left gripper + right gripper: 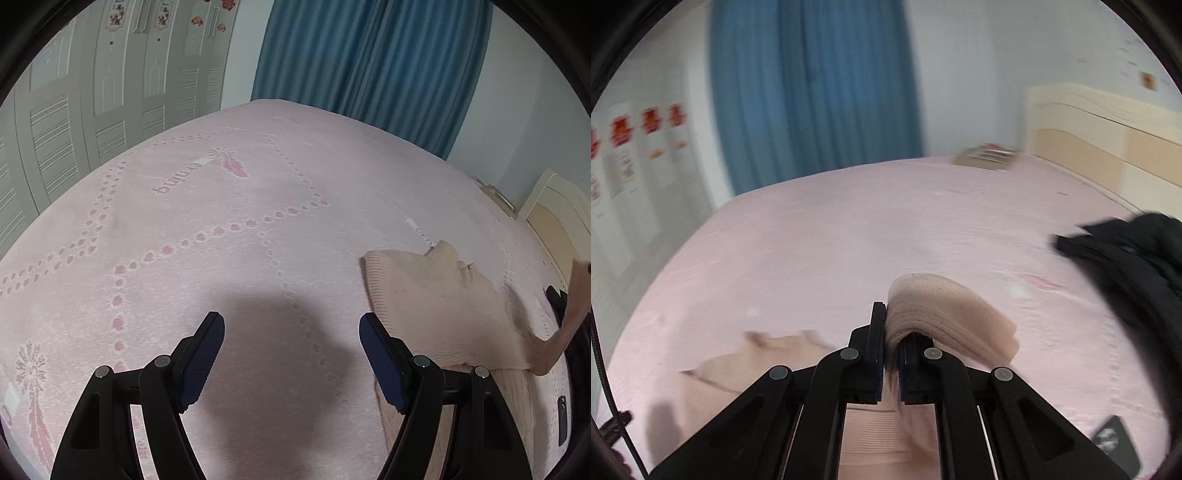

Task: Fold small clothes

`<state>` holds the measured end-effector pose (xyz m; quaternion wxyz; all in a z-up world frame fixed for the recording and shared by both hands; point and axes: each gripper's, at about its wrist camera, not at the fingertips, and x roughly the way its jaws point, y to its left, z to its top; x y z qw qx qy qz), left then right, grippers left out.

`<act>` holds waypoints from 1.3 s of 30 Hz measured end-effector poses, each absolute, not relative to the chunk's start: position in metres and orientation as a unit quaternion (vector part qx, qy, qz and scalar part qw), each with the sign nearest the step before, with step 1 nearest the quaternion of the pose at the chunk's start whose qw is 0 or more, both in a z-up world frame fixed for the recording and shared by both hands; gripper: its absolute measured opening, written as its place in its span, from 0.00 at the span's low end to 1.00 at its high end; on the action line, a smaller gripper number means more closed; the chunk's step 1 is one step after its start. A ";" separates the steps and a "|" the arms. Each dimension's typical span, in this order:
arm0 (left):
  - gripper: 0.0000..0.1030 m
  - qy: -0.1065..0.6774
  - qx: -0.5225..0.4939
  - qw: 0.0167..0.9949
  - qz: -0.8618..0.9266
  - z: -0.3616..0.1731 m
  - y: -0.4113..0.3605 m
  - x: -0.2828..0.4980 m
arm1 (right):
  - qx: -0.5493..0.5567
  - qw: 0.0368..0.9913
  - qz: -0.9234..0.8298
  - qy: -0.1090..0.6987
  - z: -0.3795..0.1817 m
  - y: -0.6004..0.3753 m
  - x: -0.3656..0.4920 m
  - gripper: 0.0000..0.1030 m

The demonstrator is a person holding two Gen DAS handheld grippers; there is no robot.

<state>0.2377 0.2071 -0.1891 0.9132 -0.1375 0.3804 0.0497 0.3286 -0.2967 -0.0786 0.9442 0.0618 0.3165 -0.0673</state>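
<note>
A pale pink knitted sweater (443, 306) lies on the pink bedspread (240, 229) at the right of the left wrist view. My left gripper (291, 350) is open and empty above the bedspread, just left of the sweater. My right gripper (892, 332) is shut on a ribbed edge of the sweater (945, 317) and holds it lifted above the bed. The rest of the sweater (746, 365) hangs and lies below. That lifted strip shows at the right edge of the left wrist view (569, 317).
A black garment (1130, 266) lies at the right of the bed. A phone (1115, 443) lies near the front right. A small box (986, 155) sits at the far edge by the headboard (1100, 136). Blue curtains (369, 55) and a wardrobe (92, 92) stand behind.
</note>
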 end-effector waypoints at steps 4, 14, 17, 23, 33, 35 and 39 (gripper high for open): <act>0.72 0.384 -0.162 0.907 0.054 -0.195 0.224 0.231 | 0.041 0.942 0.029 0.332 -0.084 -0.203 0.342 0.05; 0.72 0.412 -0.153 0.898 0.007 -0.218 0.199 0.230 | -0.001 0.884 0.160 0.440 -0.188 -0.101 0.326 0.58; 0.72 0.414 -0.148 0.898 -0.013 -0.219 0.183 0.234 | 0.026 0.883 0.132 0.449 -0.197 -0.152 0.318 0.58; 0.72 0.412 -0.158 0.894 -0.081 -0.219 0.137 0.249 | 0.056 0.891 0.028 0.449 -0.200 -0.268 0.288 0.58; 0.72 0.429 -0.132 0.879 -0.161 -0.217 0.033 0.301 | 0.050 0.885 -0.038 0.461 -0.220 -0.331 0.248 0.58; 0.72 0.430 -0.124 0.881 -0.155 -0.217 0.013 0.314 | 0.042 0.887 -0.036 0.459 -0.221 -0.331 0.239 0.58; 0.71 0.449 -0.119 0.876 -0.131 -0.228 -0.016 0.342 | 0.024 0.891 -0.037 0.451 -0.218 -0.324 0.219 0.58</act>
